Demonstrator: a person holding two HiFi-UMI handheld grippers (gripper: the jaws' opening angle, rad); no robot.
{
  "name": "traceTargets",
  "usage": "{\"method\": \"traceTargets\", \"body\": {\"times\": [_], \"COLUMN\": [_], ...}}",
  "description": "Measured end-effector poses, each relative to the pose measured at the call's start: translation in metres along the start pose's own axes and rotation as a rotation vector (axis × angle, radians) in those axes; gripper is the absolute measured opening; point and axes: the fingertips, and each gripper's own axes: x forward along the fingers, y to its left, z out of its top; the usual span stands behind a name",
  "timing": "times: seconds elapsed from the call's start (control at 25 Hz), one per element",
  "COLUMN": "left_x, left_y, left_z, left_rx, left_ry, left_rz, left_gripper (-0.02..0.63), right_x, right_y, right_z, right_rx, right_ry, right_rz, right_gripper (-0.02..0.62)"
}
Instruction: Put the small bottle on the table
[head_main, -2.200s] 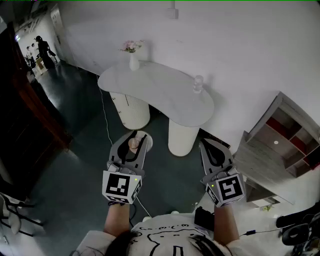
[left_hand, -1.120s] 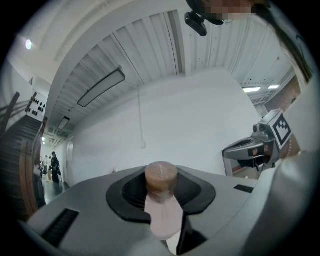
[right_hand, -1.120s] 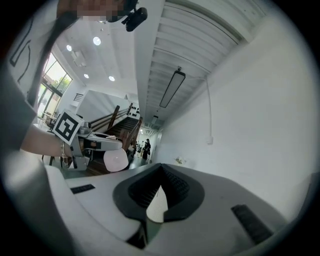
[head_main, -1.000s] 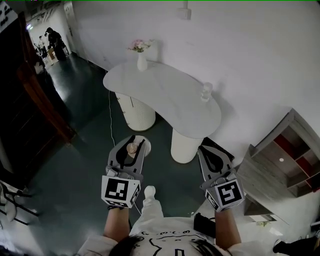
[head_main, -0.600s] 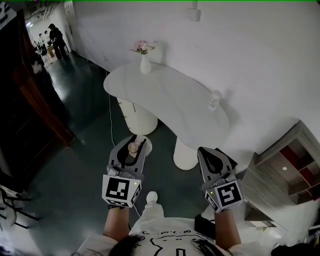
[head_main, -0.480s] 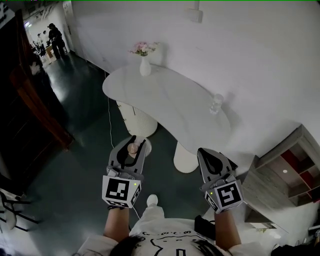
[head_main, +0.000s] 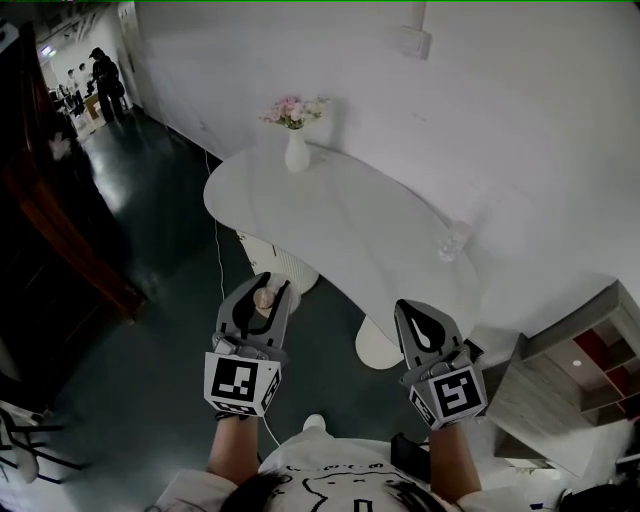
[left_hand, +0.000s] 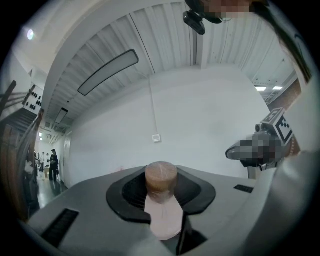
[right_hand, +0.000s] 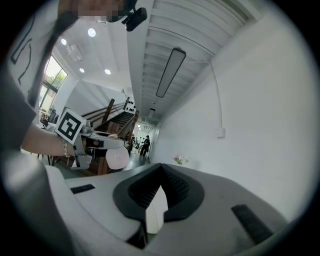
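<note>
A person is holding two grippers side by side, short of the one white table (head_main: 340, 220). The left gripper (head_main: 262, 285) is clamping the single small bottle (left_hand: 161, 180); the right gripper (head_main: 412, 310) is staying closed and empty. One vase (head_main: 297, 155) is standing on the table.
</note>
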Motion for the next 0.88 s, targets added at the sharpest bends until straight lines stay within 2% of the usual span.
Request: {"method": "traceTargets", "body": {"times": [0.36,0.88], "left_x": [0.045,0.065], "left_y": [0.072,0.124], "left_z": [-0.019,-0.034], "left_rx": [0.002,-0.01], "left_ry": [-0.001,0.008], "left_rz": [-0.002,0.056], "left_gripper": [0.12,0.12], "right_x": [0.087,0.15], "right_y": [0.001,0.005], "right_z": [0.001,0.003], "right_rx": [0.002,-0.003], "right_ry": [-0.01,-0.014], "right_rz": [-0.008,0.037], "right_gripper": [-0.007,-0.007]}}
